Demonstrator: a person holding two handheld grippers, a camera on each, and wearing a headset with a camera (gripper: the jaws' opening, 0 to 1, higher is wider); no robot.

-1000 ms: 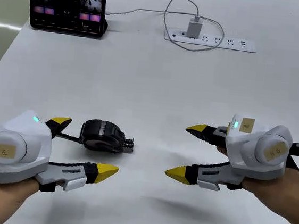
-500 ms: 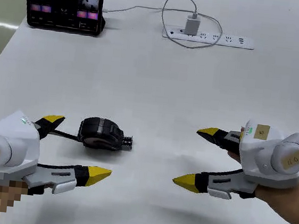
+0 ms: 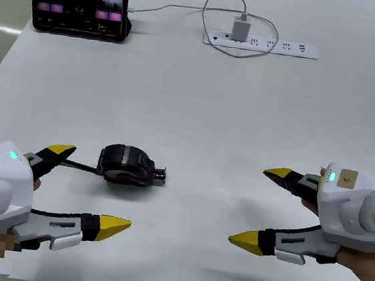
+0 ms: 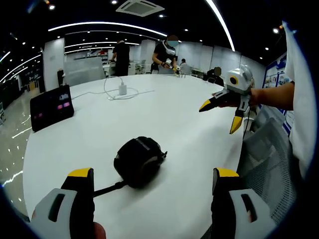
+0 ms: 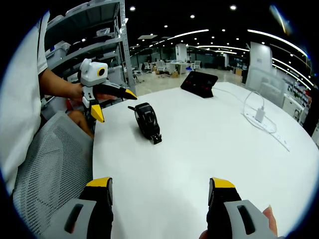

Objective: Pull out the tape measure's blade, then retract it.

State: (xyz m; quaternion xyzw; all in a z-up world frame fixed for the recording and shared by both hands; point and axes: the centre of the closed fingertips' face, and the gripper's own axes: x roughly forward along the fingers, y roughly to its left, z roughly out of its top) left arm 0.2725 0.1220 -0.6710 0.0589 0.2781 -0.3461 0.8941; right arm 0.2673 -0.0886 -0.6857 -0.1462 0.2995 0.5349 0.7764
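Tape measure: the black tape measure [image 3: 126, 165] lies on its side on the white table [image 3: 197, 115], between the two grippers and nearer the left one.
Blade: it is housed, with the hook end [image 3: 160, 175] sitting at the case mouth and facing the right gripper.
Strap: a thin black wrist strap [image 3: 81, 166] trails from the case toward the left gripper's upper jaw. I cannot tell whether they touch.
Left gripper: the left gripper [image 3: 90, 186] has its jaws spread wide and holds nothing.
Right gripper: the right gripper [image 3: 259, 206] also has its jaws parted and holds nothing, well apart from the case.
Change: over the last second both grippers have drawn back toward the person and away from each other, while the tape measure has kept its place. The view itself has shifted only slightly.
Meaning: with the blade in and both tools backing off, neither is set to pinch the hook or steady the case. This looks like a pause before or after a pull, and I cannot tell which.
Background: a tablet [image 3: 78, 1] and a power strip [image 3: 261, 44] sit at the far edge.
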